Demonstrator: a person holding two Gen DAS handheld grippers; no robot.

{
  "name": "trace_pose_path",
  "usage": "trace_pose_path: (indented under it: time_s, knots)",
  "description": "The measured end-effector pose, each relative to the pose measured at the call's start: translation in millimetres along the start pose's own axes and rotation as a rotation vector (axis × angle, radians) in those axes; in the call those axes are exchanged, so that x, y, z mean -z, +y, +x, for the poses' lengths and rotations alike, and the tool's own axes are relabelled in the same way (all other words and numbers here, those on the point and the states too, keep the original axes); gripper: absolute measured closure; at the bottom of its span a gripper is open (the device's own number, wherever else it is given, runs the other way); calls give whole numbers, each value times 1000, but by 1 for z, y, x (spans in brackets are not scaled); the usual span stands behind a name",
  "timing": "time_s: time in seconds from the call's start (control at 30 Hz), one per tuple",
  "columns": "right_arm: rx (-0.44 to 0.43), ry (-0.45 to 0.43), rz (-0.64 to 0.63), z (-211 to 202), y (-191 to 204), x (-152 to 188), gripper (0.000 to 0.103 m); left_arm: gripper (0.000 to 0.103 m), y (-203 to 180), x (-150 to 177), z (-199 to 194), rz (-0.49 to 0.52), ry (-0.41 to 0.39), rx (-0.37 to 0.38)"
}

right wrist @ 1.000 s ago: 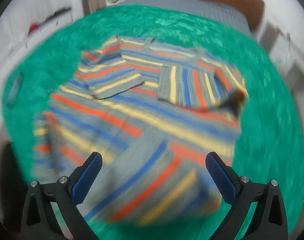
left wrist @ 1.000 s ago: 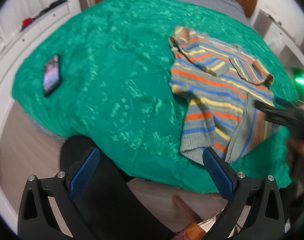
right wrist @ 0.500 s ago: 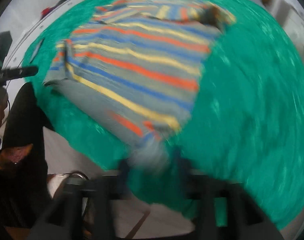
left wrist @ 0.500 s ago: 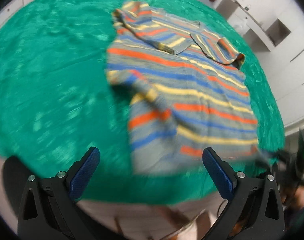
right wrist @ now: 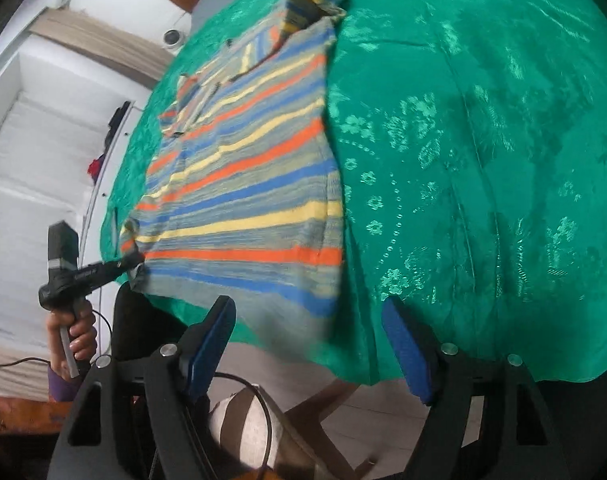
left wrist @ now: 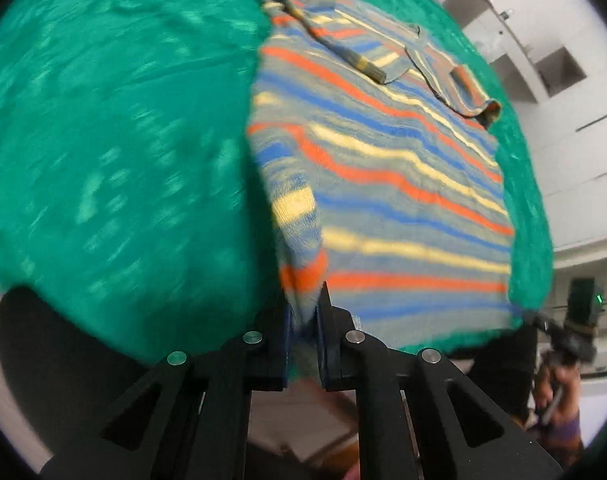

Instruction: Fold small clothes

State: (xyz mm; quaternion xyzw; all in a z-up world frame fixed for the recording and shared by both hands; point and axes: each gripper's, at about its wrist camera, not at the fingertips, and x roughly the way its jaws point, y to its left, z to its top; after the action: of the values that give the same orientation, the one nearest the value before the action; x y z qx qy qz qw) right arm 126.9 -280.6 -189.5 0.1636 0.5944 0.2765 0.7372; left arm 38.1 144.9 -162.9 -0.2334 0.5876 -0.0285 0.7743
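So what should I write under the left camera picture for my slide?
Left gripper pinching the bottom corner of a stripy sweater on a green bedspread.

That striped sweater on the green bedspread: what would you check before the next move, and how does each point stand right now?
1. Left gripper shut on the striped sweater at its near hem corner, jaws just closed: ok.
2. Right gripper holding the other hem corner: not ok; jaws stand apart, just opened wider, nothing between them.
3. Sweater body spread flat on the green bedspread: ok.
4. Sleeves folded in across the chest: ok.
5. Near hem free of bunching: cannot tell, it is blurred.
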Motion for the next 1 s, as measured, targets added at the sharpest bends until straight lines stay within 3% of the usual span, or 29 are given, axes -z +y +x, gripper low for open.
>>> trace_pose_path:
  time_s: [0.1, 0.13, 0.17, 0.23, 0.27, 0.33, 0.4, 0.43, 0.47, 0.53, 0.63, 0.7, 0.87, 1.0]
  knots:
    - [-33, -7, 0, -1, -5, 3, 28, 90, 11, 9, -5, 7, -10, -55]
    - [-41, -2, 10, 3, -7, 3, 28, 70, 15, 8, -4, 12, -16, -57]
    - [-49, 4, 15, 6, -11, 2, 28, 40, 17, 9, -2, 7, -23, -39]
    - [-24, 25, 19, 20, -15, 0, 28, 14, 16, 6, 5, -9, -67, 10]
    - [-7, 35, 11, 23, -16, 3, 28, 13, 14, 3, 11, -3, -93, -4]
    - [23, 42, -30, 31, -12, 5, 28, 17, 10, -4, 25, 22, -91, -77]
    - [53, 69, -77, 36, -8, 8, 42, 46, 11, -6, 40, 58, -66, -148]
    - [81, 87, -99, 36, -6, 9, 73, 97, 8, -6, 47, 79, -50, -170]
    - [146, 94, -120, 30, -5, 9, 97, 99, 8, -6, 51, 86, -22, -141]
    - [123, 92, -82, 12, -8, 7, 98, 100, 1, -1, 40, 105, -40, -148]
    - [268, 58, -156, -27, 7, 9, 99, 100, -4, 11, 28, 138, -42, -152]
    - [306, 55, -150, -32, 8, 9, 99, 100, -5, 17, 37, 156, -17, -212]
    - [408, 124, -128, 31, -14, 16, 100, 100, -7, 6, 72, 176, 30, -347]
    - [408, 112, -101, 37, -19, 13, 100, 94, -12, 1, 81, 203, 39, -402]
